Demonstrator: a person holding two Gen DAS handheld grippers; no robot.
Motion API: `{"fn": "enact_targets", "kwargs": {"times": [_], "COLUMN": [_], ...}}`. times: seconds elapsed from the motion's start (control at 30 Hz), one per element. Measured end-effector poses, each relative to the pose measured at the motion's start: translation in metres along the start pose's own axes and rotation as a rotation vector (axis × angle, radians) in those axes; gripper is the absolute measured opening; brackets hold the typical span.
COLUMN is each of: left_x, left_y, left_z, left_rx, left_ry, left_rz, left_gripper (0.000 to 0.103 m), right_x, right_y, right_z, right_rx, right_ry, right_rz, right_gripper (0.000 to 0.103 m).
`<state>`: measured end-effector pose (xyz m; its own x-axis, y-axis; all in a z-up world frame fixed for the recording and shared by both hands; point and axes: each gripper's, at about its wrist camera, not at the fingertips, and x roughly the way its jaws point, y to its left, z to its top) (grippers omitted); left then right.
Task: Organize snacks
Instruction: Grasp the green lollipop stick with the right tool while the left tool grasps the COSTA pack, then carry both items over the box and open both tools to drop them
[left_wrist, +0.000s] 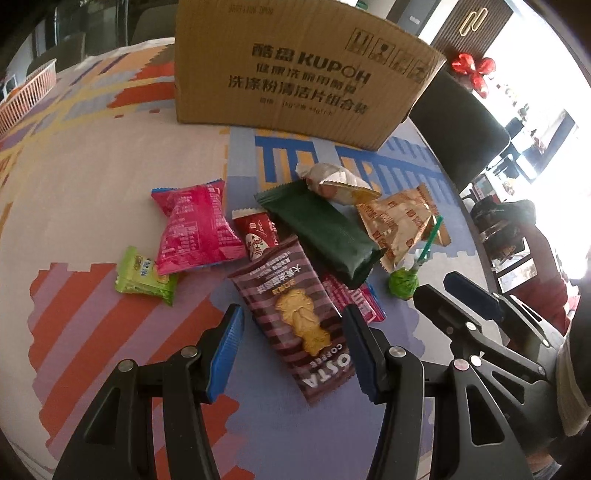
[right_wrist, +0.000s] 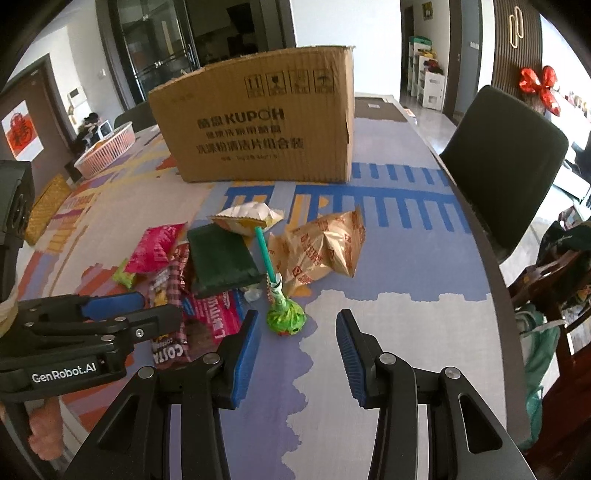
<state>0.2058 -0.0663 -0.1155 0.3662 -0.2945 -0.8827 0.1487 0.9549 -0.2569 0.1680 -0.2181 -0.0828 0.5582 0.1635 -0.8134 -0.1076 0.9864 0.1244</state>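
Where the patterned cloth of the worktop (right_wrist: 388, 369) turns blue and lilac, nine snacks are heaped toward the right edge: one brown striped biscuit pack (left_wrist: 291, 317), one dark green bar (left_wrist: 325, 236), one magenta bag (left_wrist: 195, 229), one light green sweet (left_wrist: 146, 277), one small red packet (left_wrist: 258, 236), one pink flat packet (left_wrist: 351, 295), one white and yellow wrapper (left_wrist: 340, 182), one tan crinkled bag (left_wrist: 402, 221) and one green lollipop (right_wrist: 286, 317). One cardboard box (right_wrist: 258, 122) is set behind them, and one pink basket (right_wrist: 107, 149) at the far left edge. Two hand-held grippers are seen: the left hand-held gripper (left_wrist: 293, 354) is held open astride the biscuit pack, the right hand-held gripper (right_wrist: 295, 356) open and empty near the lollipop.
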Motion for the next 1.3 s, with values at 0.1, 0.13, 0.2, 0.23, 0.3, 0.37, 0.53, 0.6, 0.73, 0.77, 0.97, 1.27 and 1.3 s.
{"fn": "enact_targets", "kwargs": {"times": [0.1,0.13,0.2,0.23,0.3,0.37,0.53,0.6,0.73,0.77,0.97,1.27,1.3], "left_x": [0.004,0.005,0.007,0.007,0.008,0.008,0.010,0.011,0.010,0.009,0.005,-0.007,-0.009], "left_y": [0.001,0.001,0.002,0.002,0.002,0.002,0.004,0.006,0.006,0.007,0.010,0.006,0.005], "left_z": [0.001,0.002,0.003,0.004,0.005,0.005,0.005,0.005,0.004,0.004,0.002,-0.003,-0.003], "left_rx": [-0.007,-0.011,-0.018,-0.020,-0.020,-0.023,-0.028,-0.026,-0.025,-0.024,-0.030,0.002,0.006], "left_ry": [0.006,0.007,0.009,0.010,0.011,0.014,0.021,0.021,0.017,0.017,0.015,-0.017,-0.023], "left_rz": [-0.006,-0.009,-0.012,-0.013,-0.013,-0.017,-0.031,-0.032,-0.028,-0.028,-0.050,-0.063,-0.064], "left_gripper": [0.054,0.054,0.054,0.054,0.054,0.054,0.049,0.048,0.038,0.037,0.022,0.010,0.010], "right_x": [0.006,0.008,0.011,0.012,0.016,0.018,0.025,0.027,0.031,0.032,0.030,0.011,0.009], "right_y": [-0.001,0.000,0.000,0.000,0.000,0.000,0.003,0.004,0.004,0.004,0.006,0.016,0.017], "right_z": [-0.001,-0.001,-0.001,0.000,0.001,0.002,0.004,0.003,0.000,0.000,-0.002,-0.003,-0.003], "right_rx": [0.006,0.008,0.011,0.011,0.015,0.020,0.010,0.010,0.014,0.013,0.007,-0.009,-0.013], "right_ry": [0.013,0.018,0.023,0.024,0.027,0.030,0.036,0.042,0.059,0.057,0.060,0.028,0.024], "right_rz": [0.008,0.011,0.013,0.012,0.011,0.012,0.003,0.006,0.001,-0.003,-0.009,-0.003,-0.002], "right_gripper": [0.043,0.043,0.043,0.043,0.043,0.043,0.042,0.040,0.034,0.030,0.028,0.028,0.028]}}
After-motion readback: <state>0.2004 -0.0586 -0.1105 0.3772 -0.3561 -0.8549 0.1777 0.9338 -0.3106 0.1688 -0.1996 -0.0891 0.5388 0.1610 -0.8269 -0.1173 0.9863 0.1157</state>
